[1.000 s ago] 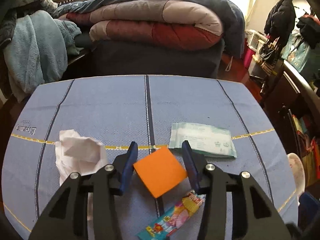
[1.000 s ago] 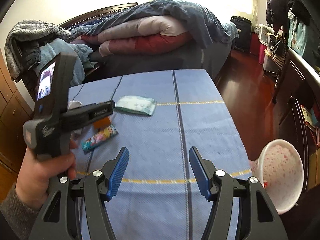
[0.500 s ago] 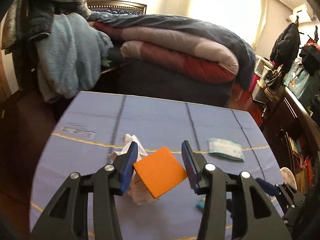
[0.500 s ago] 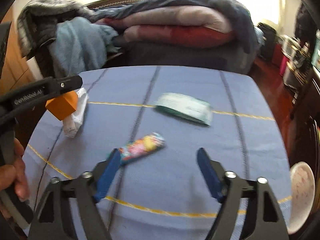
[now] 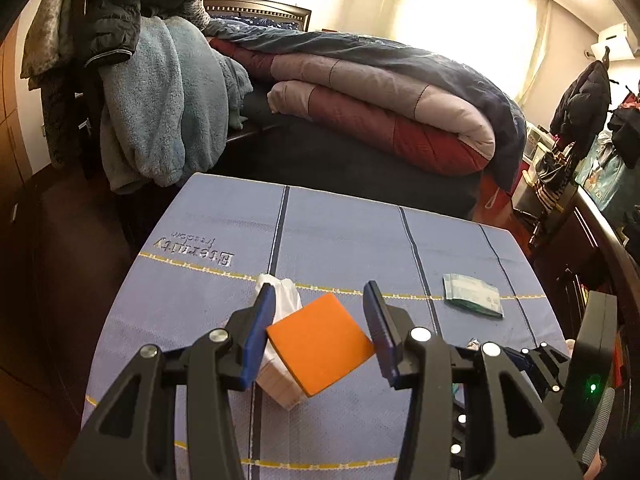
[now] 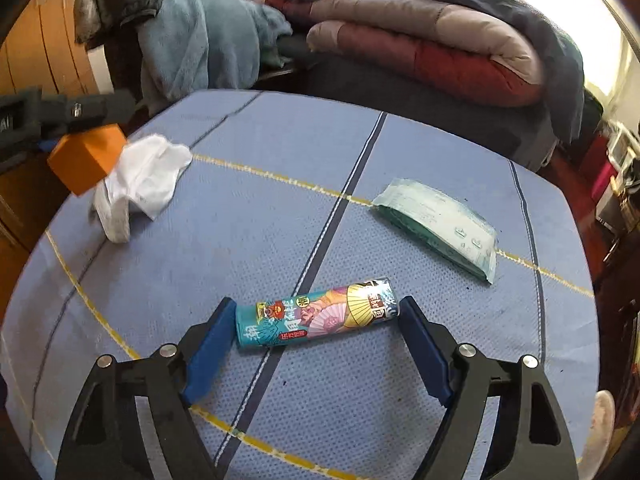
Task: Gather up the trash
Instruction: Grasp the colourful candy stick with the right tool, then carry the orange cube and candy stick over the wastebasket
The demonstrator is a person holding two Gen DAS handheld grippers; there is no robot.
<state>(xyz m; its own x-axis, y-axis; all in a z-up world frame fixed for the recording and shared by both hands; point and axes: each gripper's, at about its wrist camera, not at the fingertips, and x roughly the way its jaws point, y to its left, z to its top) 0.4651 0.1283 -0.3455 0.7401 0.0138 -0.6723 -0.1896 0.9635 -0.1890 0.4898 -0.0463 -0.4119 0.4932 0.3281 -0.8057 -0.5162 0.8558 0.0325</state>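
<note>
My left gripper (image 5: 318, 292) is shut on an orange-topped paper pad (image 5: 320, 344), lifted above the blue tablecloth (image 5: 340, 240). A crumpled white tissue (image 5: 286, 292) lies just beyond it. In the right wrist view, the same pad (image 6: 86, 156) hangs at the far left beside the tissue (image 6: 144, 176). My right gripper (image 6: 316, 304) is low over the cloth with its jaws closing. A colourful snack wrapper (image 6: 316, 318) lies crosswise between them, its ends close to the blue pads (image 6: 212, 340) without being squeezed. A pale green wipes pack (image 6: 440, 228) lies further right.
A bed with folded quilts (image 5: 380, 100) stands behind the table. A blue fleece (image 5: 168, 100) and jackets hang at the back left. A pinkish white basin (image 6: 602, 420) sits below the table's right edge. Bags and furniture crowd the right side.
The left gripper rose and swung left, carrying the orange pad off the cloth. The right gripper swung left and down onto the colourful wrapper, so its jaws now straddle it.
</note>
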